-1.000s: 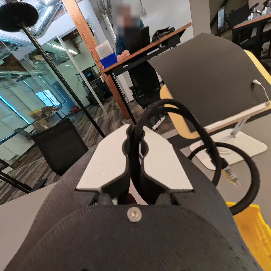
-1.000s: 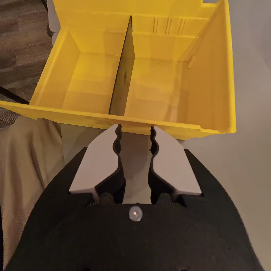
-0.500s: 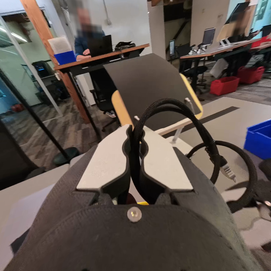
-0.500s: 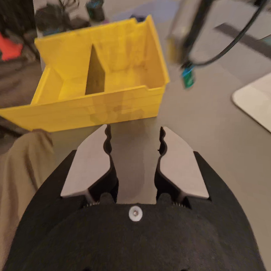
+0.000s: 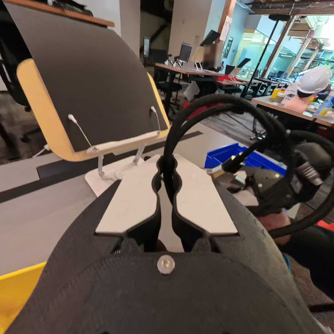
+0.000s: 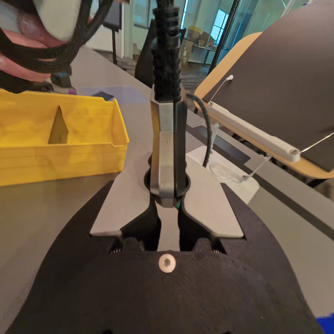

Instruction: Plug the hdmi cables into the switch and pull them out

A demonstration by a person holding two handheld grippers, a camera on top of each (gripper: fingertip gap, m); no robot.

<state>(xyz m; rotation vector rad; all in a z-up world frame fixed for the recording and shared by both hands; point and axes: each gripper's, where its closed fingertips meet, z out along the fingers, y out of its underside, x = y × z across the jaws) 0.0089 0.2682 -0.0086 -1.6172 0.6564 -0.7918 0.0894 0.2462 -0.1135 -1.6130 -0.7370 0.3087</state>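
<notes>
My left gripper (image 5: 167,160) is shut on a black braided HDMI cable (image 5: 182,124) that loops up and to the right. A silver plug (image 5: 216,169) on a cable end hangs free just right of my left fingers. My right gripper (image 6: 167,168) is shut on the grey and black switch (image 6: 163,144), which stands upright between the fingers with a thick bundle of black cable (image 6: 167,54) coming out of its top. The right gripper also shows at the right of the left wrist view (image 5: 267,180). The left gripper and a hand show blurred at the top left of the right wrist view (image 6: 54,19).
A yellow bin (image 6: 63,137) with a divider stands on the grey table left of the switch. A tilted stand holding a black board (image 6: 271,81) on a white base is to the right. A blue bin (image 5: 235,157) sits farther back. Desks and chairs are behind. There is about 15 centimetres between the tips of the two grippers.
My right gripper has swung up from the yellow bin and shut on the switch. My left gripper has turned right with the cable still in it.
</notes>
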